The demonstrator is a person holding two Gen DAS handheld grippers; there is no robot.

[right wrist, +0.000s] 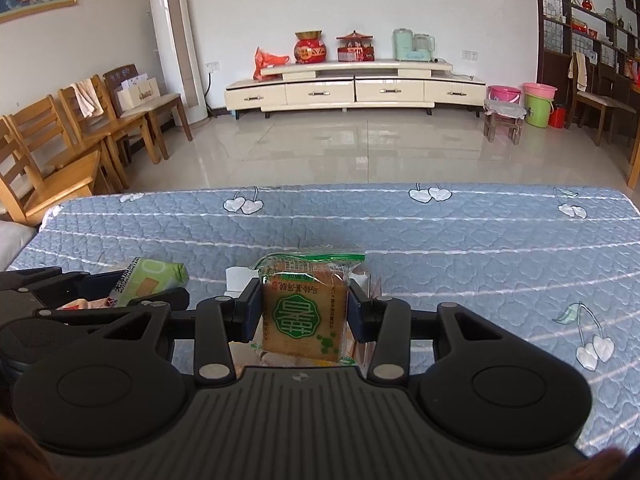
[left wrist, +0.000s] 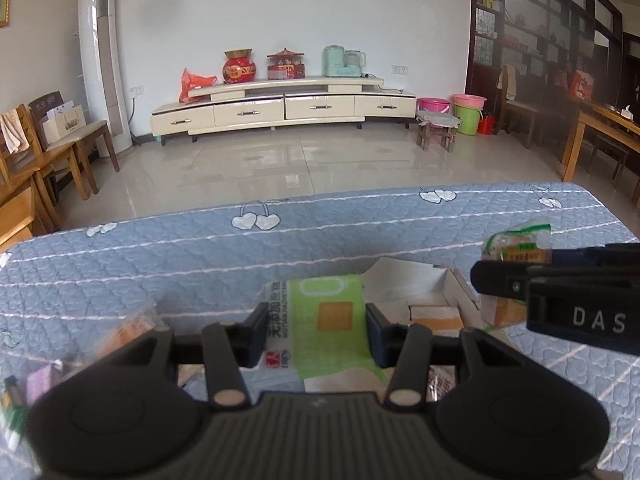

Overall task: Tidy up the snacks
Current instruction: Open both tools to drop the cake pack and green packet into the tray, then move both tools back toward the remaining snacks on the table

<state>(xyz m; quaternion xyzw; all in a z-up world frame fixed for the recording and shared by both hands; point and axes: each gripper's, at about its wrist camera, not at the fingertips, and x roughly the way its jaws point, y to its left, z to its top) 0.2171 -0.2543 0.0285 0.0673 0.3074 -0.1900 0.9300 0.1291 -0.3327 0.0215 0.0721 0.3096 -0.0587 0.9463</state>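
My left gripper (left wrist: 316, 330) is shut on a green and white cracker packet (left wrist: 324, 324), held above an open white cardboard box (left wrist: 452, 292) that holds an orange-topped packet (left wrist: 436, 314). My right gripper (right wrist: 305, 310) is shut on a clear-wrapped brown cake with a green seal (right wrist: 304, 316). In the left wrist view that cake (left wrist: 508, 252) and the right gripper (left wrist: 496, 280) show at the right, over the box's right side. In the right wrist view the green packet (right wrist: 150, 280) and left gripper (right wrist: 132, 292) show at the left.
A blue quilted cloth (right wrist: 480, 248) covers the table. More wrapped snacks lie at the near left (left wrist: 124, 332). Wooden chairs (right wrist: 60, 152) stand to the left, a cream TV cabinet (right wrist: 356, 88) at the far wall.
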